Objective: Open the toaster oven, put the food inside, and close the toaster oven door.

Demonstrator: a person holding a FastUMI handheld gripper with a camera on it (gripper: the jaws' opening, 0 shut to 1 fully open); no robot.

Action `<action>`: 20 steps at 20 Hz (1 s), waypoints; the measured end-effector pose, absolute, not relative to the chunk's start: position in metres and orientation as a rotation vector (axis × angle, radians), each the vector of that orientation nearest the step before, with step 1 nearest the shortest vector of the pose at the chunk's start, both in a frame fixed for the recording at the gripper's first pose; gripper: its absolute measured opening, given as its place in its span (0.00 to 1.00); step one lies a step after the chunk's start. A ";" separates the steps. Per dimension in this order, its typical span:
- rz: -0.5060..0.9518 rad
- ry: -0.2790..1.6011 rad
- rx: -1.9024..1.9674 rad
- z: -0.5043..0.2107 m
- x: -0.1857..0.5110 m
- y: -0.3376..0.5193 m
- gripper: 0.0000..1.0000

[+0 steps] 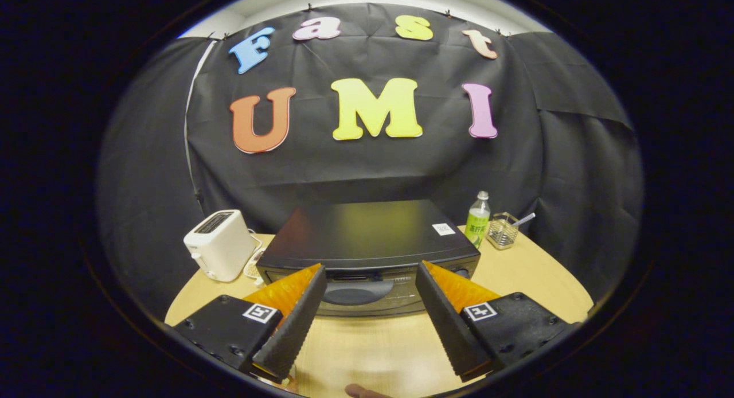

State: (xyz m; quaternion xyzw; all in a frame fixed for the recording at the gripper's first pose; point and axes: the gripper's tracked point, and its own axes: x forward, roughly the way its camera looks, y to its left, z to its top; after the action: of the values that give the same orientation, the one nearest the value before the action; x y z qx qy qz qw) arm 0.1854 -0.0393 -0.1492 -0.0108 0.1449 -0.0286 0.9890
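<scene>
Hand-held gripper (371, 283) hovering open w/ nothing held, facing toaster oven (367, 246); door prob. stiff, hinged — taking its top handle looks best.

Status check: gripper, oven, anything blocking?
Hand-held gripper open, holding nothing. Black toaster oven just ahead, door shut. No obstruction between them.

Oven (367, 237) black, glossy top, small white sticker at far right. Toaster (219, 244) white, dark slots, left. Bottle (476, 221) green with white cap, right. Wire basket (503, 232) silvery. Table (533, 277) pale wood grain.
</scene>
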 end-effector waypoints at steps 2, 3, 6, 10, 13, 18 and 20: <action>-0.046 0.319 0.010 -0.163 0.195 -0.035 1.00; -0.041 0.333 0.022 -0.170 0.199 -0.032 1.00; -0.027 0.361 0.056 -0.184 0.211 -0.027 1.00; -0.017 0.348 0.024 -0.186 0.225 -0.016 1.00; -0.043 0.353 -0.032 -0.195 0.229 -0.013 1.00; -0.044 0.379 -0.028 -0.200 0.212 -0.013 1.00; -0.044 0.411 -0.064 -0.206 0.199 -0.013 1.00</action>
State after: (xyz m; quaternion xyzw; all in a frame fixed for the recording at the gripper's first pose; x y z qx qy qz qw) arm 0.1985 -0.0131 -0.2061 -0.0317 0.2038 -0.0218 0.9783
